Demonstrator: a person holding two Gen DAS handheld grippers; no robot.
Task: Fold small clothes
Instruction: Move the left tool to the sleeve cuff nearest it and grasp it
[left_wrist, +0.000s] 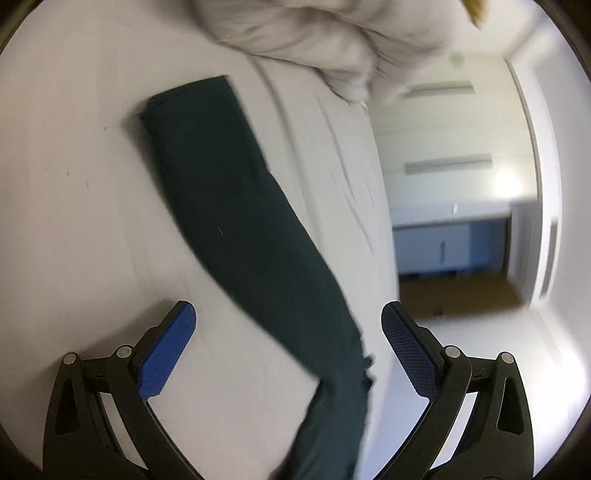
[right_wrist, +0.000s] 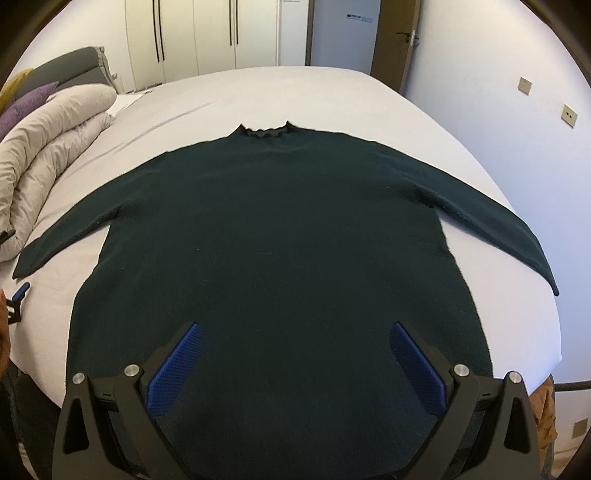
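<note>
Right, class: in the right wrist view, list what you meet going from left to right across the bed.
Rolled beige duvet → dark green sweater spread flat on the white sheet → pale wall with two switch plates.

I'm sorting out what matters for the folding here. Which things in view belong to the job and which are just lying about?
Part of the job:
- dark green sweater, spread flat, sleeves out
- left claw, open over a sleeve
- right claw, open above the hem
- bed, the work surface

Just lying about:
- rolled beige duvet
- purple pillow
</note>
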